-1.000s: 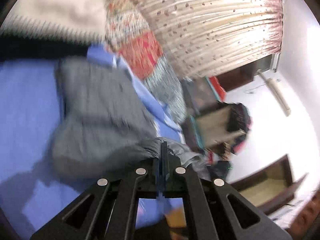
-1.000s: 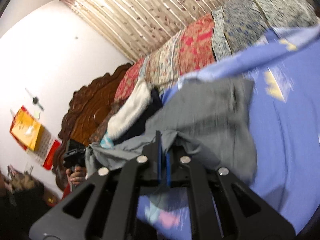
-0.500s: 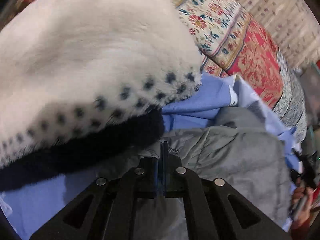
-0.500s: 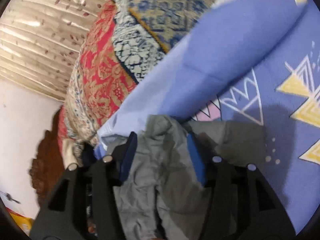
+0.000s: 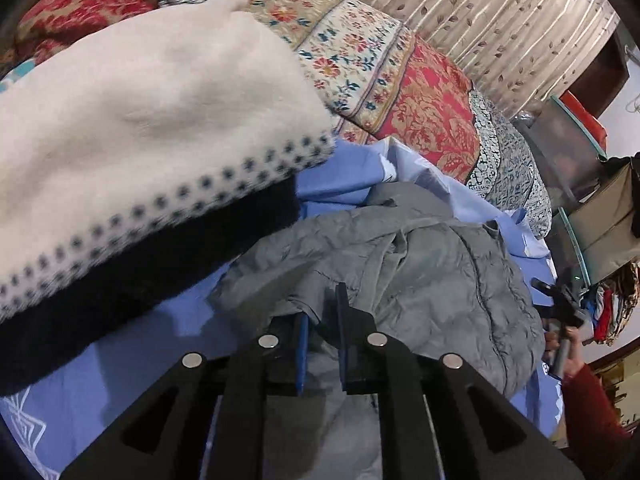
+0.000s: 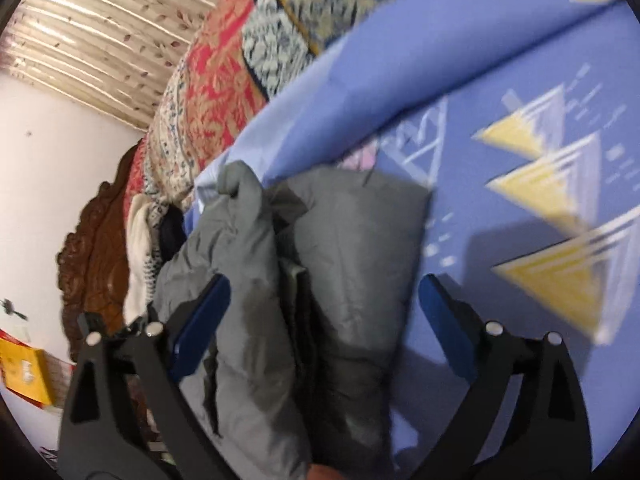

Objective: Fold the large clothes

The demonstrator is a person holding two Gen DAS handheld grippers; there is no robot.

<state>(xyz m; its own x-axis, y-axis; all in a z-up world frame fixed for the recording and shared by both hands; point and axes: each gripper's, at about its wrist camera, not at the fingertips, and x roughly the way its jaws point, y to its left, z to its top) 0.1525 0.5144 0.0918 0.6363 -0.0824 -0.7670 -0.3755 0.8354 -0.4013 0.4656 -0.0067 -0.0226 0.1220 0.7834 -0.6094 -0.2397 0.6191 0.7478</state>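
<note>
A grey padded jacket (image 5: 424, 272) lies bunched on the blue bedsheet (image 5: 132, 364). It also shows in the right wrist view (image 6: 320, 280), folded over itself. My left gripper (image 5: 322, 316) has its jaws slightly apart, with a fold of the jacket lying between them. My right gripper (image 6: 324, 300) is wide open above the jacket, one finger on each side, holding nothing. In the left wrist view the other hand-held gripper (image 5: 560, 312) shows at the jacket's far right edge.
A folded cream and navy sweater (image 5: 132, 132) lies close on the left. A patterned red and floral quilt (image 5: 400, 92) is rolled along the far side of the bed. A curtain (image 5: 500, 20) hangs behind. A carved wooden headboard (image 6: 96, 248) shows in the right view.
The jacket was carried across and laid on the bed. The right gripper opened wide and let go. The left jaws, shut on the jacket before, have parted slightly.
</note>
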